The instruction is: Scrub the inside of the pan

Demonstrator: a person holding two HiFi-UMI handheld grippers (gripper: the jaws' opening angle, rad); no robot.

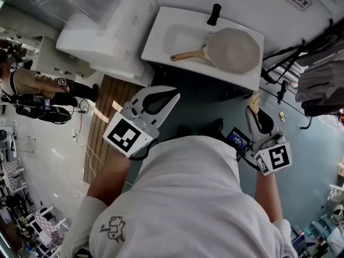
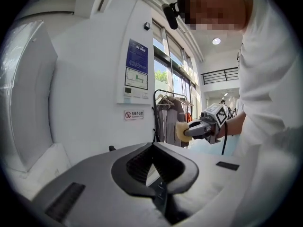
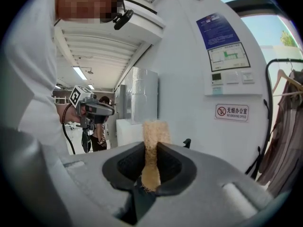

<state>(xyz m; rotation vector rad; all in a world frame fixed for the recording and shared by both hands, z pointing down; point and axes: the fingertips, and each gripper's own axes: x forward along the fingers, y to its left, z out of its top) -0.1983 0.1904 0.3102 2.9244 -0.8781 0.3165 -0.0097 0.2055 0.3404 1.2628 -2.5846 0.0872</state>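
In the head view a grey pan (image 1: 234,49) with a wooden handle (image 1: 188,55) lies in the white sink (image 1: 159,32), its inside facing up. Both grippers hang in the air in front of the sink, short of it. My left gripper (image 1: 175,94) (image 2: 152,146) is shut with nothing between its jaws. My right gripper (image 1: 252,108) (image 3: 151,144) is shut on a tan sponge (image 3: 153,132) (image 1: 254,98) that sticks out past the tips. The left gripper view catches the right gripper (image 2: 191,131) and its sponge (image 2: 180,131) off to the right.
A black faucet (image 1: 214,14) stands at the sink's back rim. A white unit (image 1: 102,36) adjoins the sink on the left, with a wooden slatted mat (image 1: 109,117) below it. Hanging clothes (image 1: 321,85) are on the right, and another person (image 1: 32,84) stands far left.
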